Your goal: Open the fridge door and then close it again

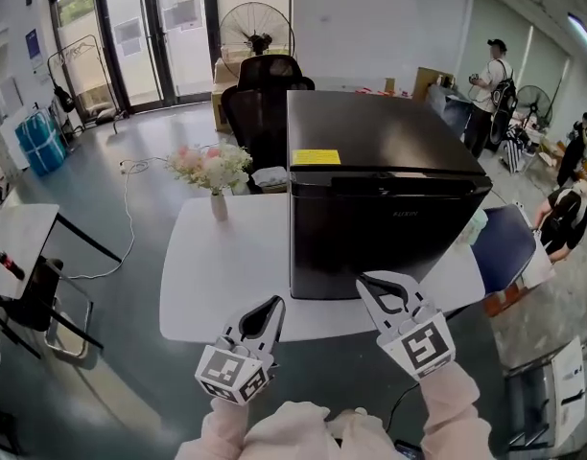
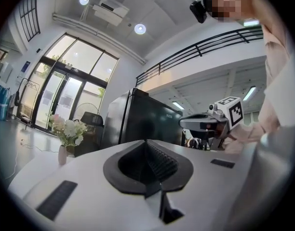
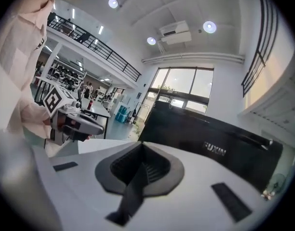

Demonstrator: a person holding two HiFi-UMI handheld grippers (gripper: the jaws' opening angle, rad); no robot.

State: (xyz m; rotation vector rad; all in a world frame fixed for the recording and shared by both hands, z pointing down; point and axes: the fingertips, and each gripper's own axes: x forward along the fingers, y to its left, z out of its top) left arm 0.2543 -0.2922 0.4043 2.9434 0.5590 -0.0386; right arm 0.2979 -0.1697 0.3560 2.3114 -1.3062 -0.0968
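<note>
Left tool (image 1: 272, 310): jaws together, nothing between them. Right tool (image 1: 370, 287): jaws together, nothing between them. Both tools are held over the near edge of the white desk (image 1: 226, 286), side by side. The right tool is in front of the fridge (image 1: 380, 209) and apart from it. The left tool is off to its left. The black fridge stands on the desk with its door shut. A vase of flowers (image 1: 215, 175) stands at the desk's far left.

Glossy black fridge (image 1: 382, 209), matt white table (image 1: 226, 276)
</note>
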